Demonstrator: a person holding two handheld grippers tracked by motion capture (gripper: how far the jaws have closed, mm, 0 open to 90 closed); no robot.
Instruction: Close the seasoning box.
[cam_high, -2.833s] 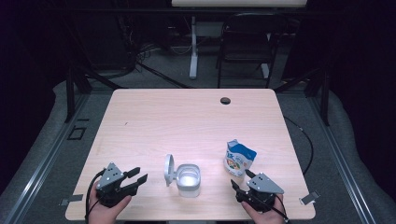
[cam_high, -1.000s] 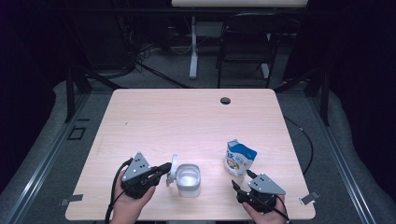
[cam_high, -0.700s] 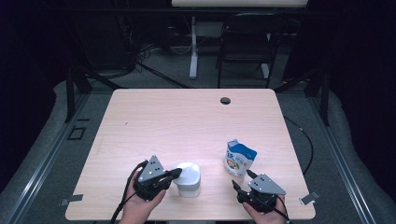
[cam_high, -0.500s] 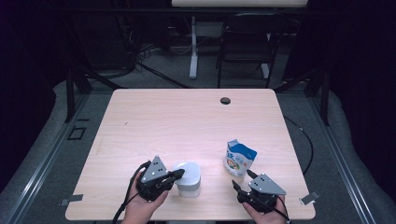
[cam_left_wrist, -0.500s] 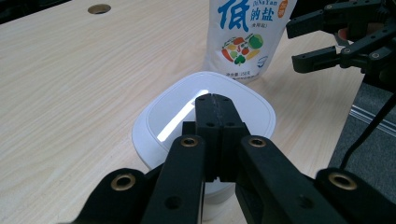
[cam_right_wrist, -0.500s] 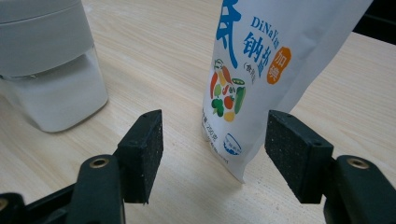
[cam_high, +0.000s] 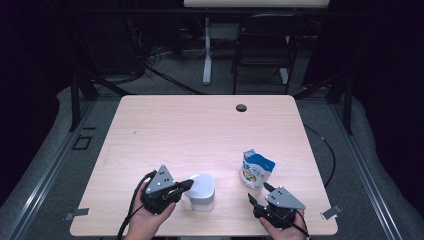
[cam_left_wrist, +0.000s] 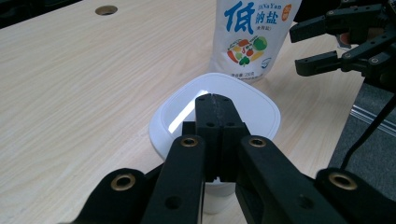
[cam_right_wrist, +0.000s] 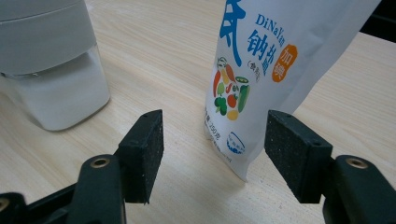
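Note:
A white lidded container (cam_high: 204, 192) with white grains inside stands near the table's front edge. My left gripper (cam_high: 188, 184) is shut, and its closed tips rest on top of the lid (cam_left_wrist: 254, 105). In the left gripper view my left gripper (cam_left_wrist: 215, 99) lies across the lid's near half. A blue and white salt bag (cam_high: 256, 170) stands upright to the right of the container. My right gripper (cam_high: 253, 202) is open just in front of the bag, with nothing between its pads. In the right gripper view my right gripper (cam_right_wrist: 217, 135) faces the bag (cam_right_wrist: 261, 70), and the container (cam_right_wrist: 51, 60) stands to the left.
The wooden table (cam_high: 200, 130) has a small round hole (cam_high: 241, 107) at its far edge. A chair (cam_high: 265, 45) and a desk leg stand behind the table. Metal floor rails run along both sides. My right gripper (cam_left_wrist: 317, 44) is beside the bag (cam_left_wrist: 252, 32).
The container's lid, which stood upright and open at its left side, is now down on the container. My left gripper moved right onto the lid. The right gripper stayed put.

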